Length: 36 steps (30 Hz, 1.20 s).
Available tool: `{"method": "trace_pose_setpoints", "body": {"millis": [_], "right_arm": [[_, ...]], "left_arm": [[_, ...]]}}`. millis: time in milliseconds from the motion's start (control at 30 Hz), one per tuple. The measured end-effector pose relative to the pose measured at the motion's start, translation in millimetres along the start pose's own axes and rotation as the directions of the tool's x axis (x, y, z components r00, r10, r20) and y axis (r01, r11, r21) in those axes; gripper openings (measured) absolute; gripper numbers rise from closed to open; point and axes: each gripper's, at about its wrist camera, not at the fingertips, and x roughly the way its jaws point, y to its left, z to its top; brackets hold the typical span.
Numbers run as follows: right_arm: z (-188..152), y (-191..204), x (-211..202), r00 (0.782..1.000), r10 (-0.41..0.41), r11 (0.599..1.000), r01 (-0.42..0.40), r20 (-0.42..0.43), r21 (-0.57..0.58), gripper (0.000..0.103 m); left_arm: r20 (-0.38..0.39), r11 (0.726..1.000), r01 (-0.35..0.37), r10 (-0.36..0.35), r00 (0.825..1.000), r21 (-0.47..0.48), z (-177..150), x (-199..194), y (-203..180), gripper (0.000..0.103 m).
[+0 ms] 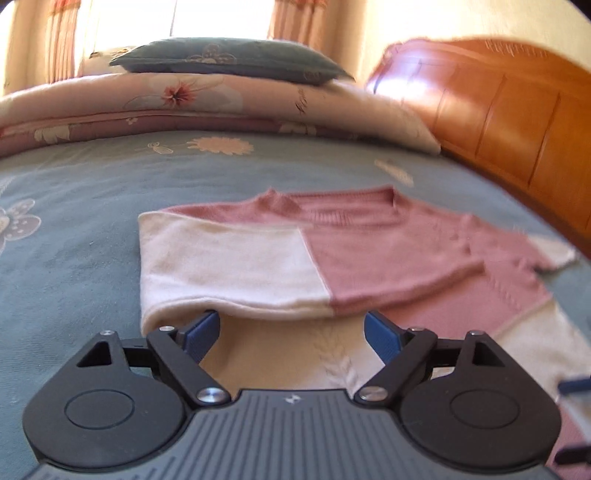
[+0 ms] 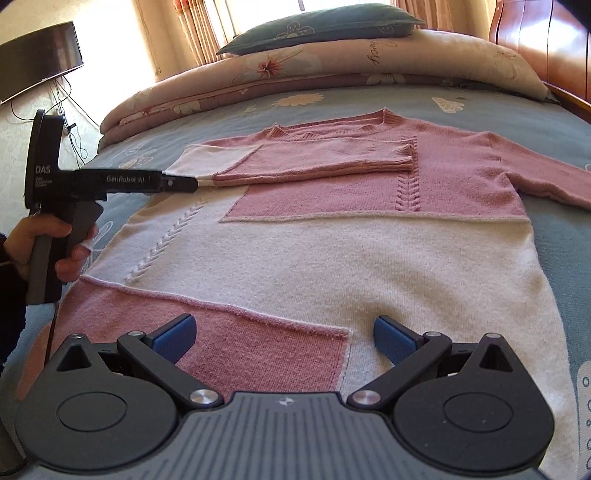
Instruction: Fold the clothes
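Observation:
A pink and cream knit sweater (image 2: 369, 258) lies flat on the bed, neck towards the pillows. Its one sleeve (image 2: 314, 162) is folded across the chest, and the other sleeve (image 2: 546, 177) stretches out to the right. My left gripper (image 1: 291, 328) is open, its blue pads wide apart at the near edge of the folded sleeve (image 1: 229, 266) and not pressing on it. From the right wrist view the left gripper (image 2: 184, 183) shows side-on, tips at the sleeve's fold, held by a hand (image 2: 37, 236). My right gripper (image 2: 284, 338) hangs open over the hem with nothing between its pads.
A blue flowered bedspread (image 1: 74, 240) covers the bed. A folded quilt (image 2: 332, 74) with a dark pillow (image 2: 325, 26) on top lies at the far end. A wooden headboard (image 1: 498, 110) runs along the right. A dark screen (image 2: 40, 55) with cables hangs on the left wall.

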Motion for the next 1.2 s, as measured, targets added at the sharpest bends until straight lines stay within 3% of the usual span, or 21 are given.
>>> {"method": "trace_pose_setpoints", "body": {"millis": [133, 300, 400, 533, 667, 833, 933, 1067, 1200], "right_arm": [[-1.8, 10.9, 3.0, 0.999, -0.053, 0.997, 0.053, -0.011, -0.055, 0.103], [-1.5, 13.0, 4.2, 0.997, -0.075, 0.995, 0.073, -0.023, -0.063, 0.103], [1.8, 14.7, 4.0, 0.995, -0.086, 0.995, 0.084, -0.043, -0.06, 0.103], [23.7, 3.3, -4.9, 0.998, -0.033, 0.999, 0.035, -0.044, 0.026, 0.101], [71.0, -20.0, -5.9, 0.997, 0.072, 0.988, -0.072, 0.012, 0.134, 0.088], [115.6, -66.6, 40.8, 0.979, 0.202, 0.894, -0.201, 0.039, 0.4, 0.081], [118.0, -94.2, 77.4, 0.972, 0.234, 0.793, -0.209, 0.031, 0.572, 0.079], [107.9, -117.5, 105.4, 0.975, 0.214, 0.663, -0.189, 0.058, 0.724, 0.078], [110.7, -118.5, 114.2, 0.98, 0.177, 0.661, -0.188, 0.093, 0.727, 0.077]], "left_arm": [[-0.059, 0.996, -0.083, 0.082, 0.995, -0.019, -1.8, 12.6, 16.3, 0.081], [-0.025, 0.996, -0.083, 0.084, 0.996, 0.012, -9.0, 8.8, 14.2, 0.082], [-0.016, 0.999, -0.044, 0.044, 0.999, -0.008, -10.4, 7.6, 21.3, 0.084], [-0.001, 1.0, 0.013, -0.013, 1.0, -0.024, -14.2, 4.4, 30.3, 0.085], [-0.014, 1.0, 0.017, -0.017, 1.0, 0.011, -14.8, 2.6, 26.6, 0.087], [-0.02, 1.0, 0.018, -0.018, 1.0, 0.024, -15.3, 2.9, 25.2, 0.089], [-0.018, 0.999, 0.032, -0.031, 0.999, 0.011, -15.1, 3.1, 28.2, 0.089], [-0.017, 0.999, 0.039, -0.039, 0.999, 0.005, -15.1, 3.4, 29.3, 0.09], [-0.019, 0.999, 0.037, -0.036, 0.999, 0.016, -15.0, 4.4, 27.3, 0.091]]}}
